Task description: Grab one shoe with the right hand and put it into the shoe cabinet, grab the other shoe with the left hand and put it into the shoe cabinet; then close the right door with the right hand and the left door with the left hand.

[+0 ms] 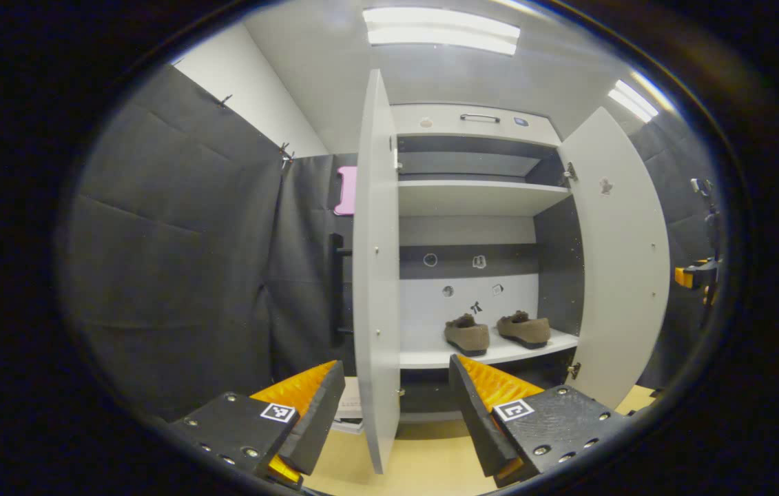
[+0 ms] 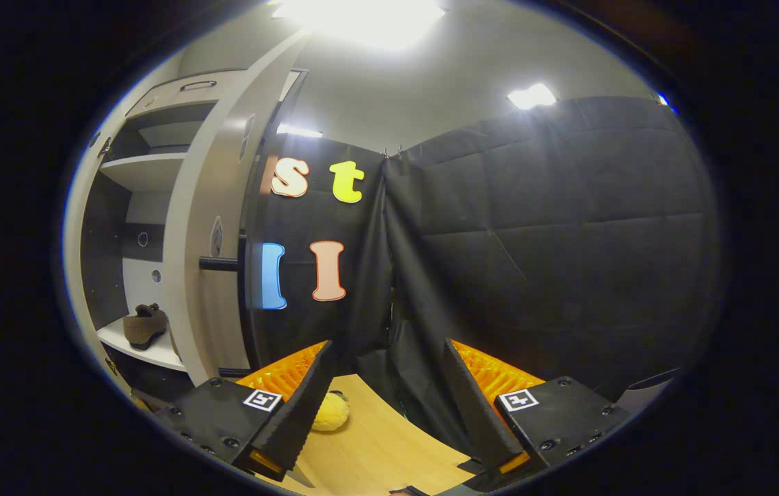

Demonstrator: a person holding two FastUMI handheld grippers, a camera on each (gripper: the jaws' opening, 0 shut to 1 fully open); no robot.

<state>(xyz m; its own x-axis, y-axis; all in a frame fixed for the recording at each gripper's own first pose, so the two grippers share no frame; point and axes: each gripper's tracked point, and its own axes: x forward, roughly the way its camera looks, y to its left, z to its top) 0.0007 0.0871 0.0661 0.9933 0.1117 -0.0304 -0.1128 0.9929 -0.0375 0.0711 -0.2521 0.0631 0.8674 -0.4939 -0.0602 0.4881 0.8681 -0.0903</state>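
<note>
Both brown suede shoes already sit side by side on the lower shelf [image 1: 430, 358] of the shoe cabinet [image 1: 475, 120]: the left shoe [image 1: 467, 335] nearer the middle, the right shoe [image 1: 524, 328] towards the right wall, toes pointing out. The upper shelf [image 1: 479, 198] holds nothing. That placement leaves only the doors to deal with, and both stand wide open.

The left hand-held gripper [image 1: 396, 406] faces the left door [image 1: 375, 275] edge-on, its fingers spread wide and holding nothing. The right hand-held gripper [image 2: 386, 396] is likewise open and empty, just beside the right door [image 2: 213, 234], probably lining up to push it closed. A yellow plush toy [image 2: 330, 412] lies on the wooden floor [image 2: 375, 448] below it.
</note>
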